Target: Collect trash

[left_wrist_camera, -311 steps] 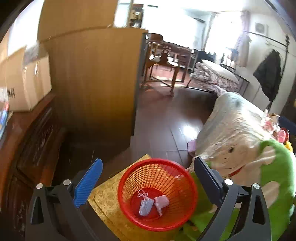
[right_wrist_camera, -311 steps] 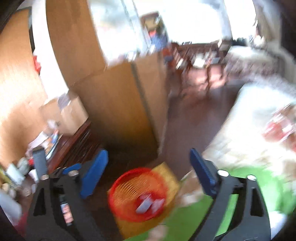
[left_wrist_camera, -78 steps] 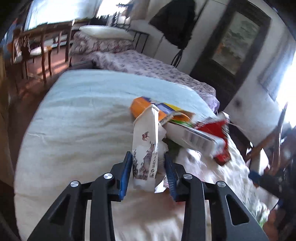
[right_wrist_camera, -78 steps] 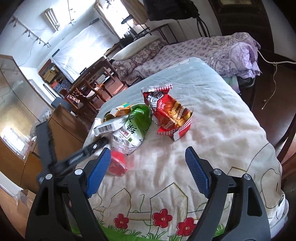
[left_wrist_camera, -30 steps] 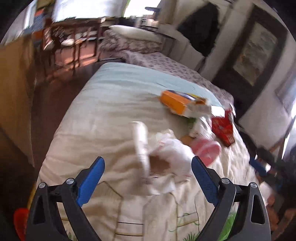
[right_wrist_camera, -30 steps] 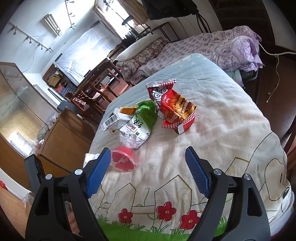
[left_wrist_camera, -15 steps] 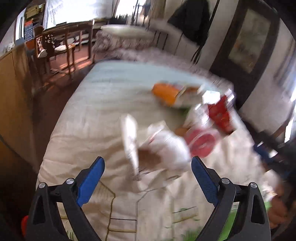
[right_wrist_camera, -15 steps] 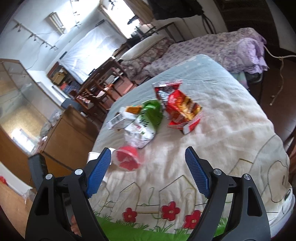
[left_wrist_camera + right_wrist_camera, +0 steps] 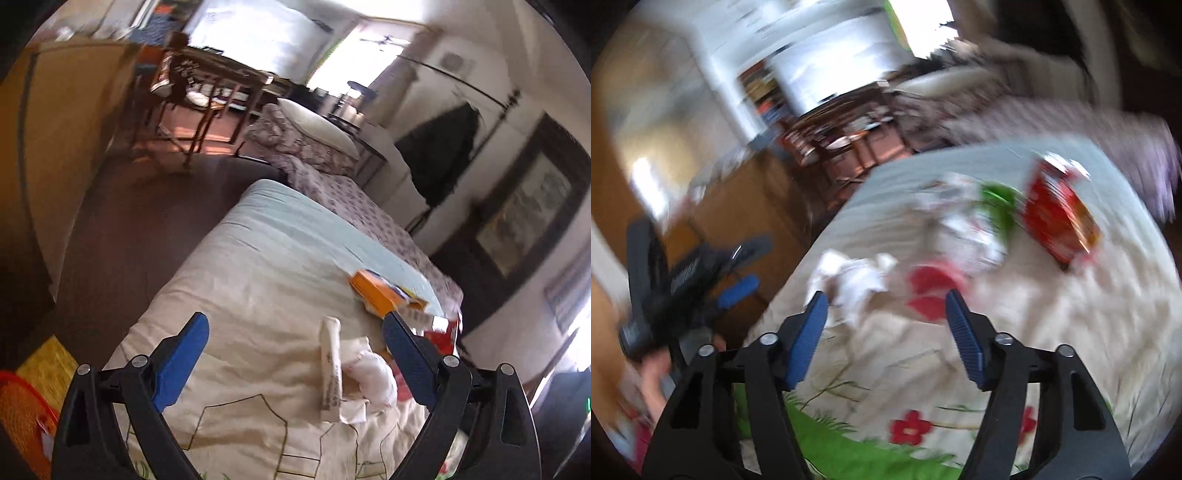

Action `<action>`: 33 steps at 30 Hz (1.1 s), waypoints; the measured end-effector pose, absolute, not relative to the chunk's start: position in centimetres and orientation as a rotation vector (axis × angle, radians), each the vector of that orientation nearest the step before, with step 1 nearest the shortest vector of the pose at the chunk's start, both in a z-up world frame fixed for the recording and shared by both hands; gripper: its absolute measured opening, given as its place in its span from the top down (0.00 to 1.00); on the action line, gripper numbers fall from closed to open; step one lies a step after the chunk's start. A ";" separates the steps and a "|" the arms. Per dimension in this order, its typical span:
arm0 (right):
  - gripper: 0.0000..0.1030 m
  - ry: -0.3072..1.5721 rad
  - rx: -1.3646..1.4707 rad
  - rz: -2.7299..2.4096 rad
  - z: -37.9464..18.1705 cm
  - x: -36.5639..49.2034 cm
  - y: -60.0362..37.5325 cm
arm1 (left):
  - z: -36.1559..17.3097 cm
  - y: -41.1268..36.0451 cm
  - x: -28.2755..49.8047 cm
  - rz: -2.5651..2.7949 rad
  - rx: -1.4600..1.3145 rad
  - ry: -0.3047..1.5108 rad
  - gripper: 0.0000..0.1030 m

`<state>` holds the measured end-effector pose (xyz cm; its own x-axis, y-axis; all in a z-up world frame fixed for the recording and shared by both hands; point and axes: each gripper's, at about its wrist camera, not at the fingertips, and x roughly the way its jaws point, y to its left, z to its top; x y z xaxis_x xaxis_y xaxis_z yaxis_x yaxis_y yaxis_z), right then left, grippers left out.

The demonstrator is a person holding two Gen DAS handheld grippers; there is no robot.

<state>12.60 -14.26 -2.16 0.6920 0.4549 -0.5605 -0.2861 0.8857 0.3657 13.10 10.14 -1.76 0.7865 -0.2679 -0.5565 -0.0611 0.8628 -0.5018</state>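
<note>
Trash lies on the cream bedspread (image 9: 258, 295): a white carton (image 9: 330, 369) on its side, a crumpled tissue (image 9: 371, 374), an orange box (image 9: 384, 295) and a red wrapper (image 9: 441, 332). My left gripper (image 9: 293, 356) hangs open above the bed, with the carton beyond its right finger. The right wrist view is blurred. There my right gripper (image 9: 886, 332) has its jaws closing with nothing pressed between them. Just past its tips lie the white tissue (image 9: 857, 280) and a red cup (image 9: 931, 291). A green bag (image 9: 997, 206) and a red snack bag (image 9: 1060, 218) lie farther back.
The red mesh basket (image 9: 18, 413) stands on a yellow mat (image 9: 44, 365) at the bed's lower left corner. Dark wood floor (image 9: 140, 236) runs along the bed, with a tall wooden cabinet (image 9: 55, 147) beyond. A hand (image 9: 653, 376) holds the left gripper (image 9: 701, 273).
The left gripper, earlier shut on the white carton, has let it go and swung left, bringing the red basket into view. The right gripper's jaws have narrowed and it rolled, moving toward the tissue and red cup.
</note>
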 end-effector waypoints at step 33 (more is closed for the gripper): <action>0.96 0.677 0.470 0.256 -2.0 12.2 -21.6 | -6.4 -0.9 17.5 -0.192 -0.036 0.977 0.06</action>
<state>12.16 -21.65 -1.95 0.7542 0.3750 -0.5391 -0.0760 0.8653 0.4955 17.50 -0.88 -6.42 0.5439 -0.1778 -0.8201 0.1451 0.9825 -0.1168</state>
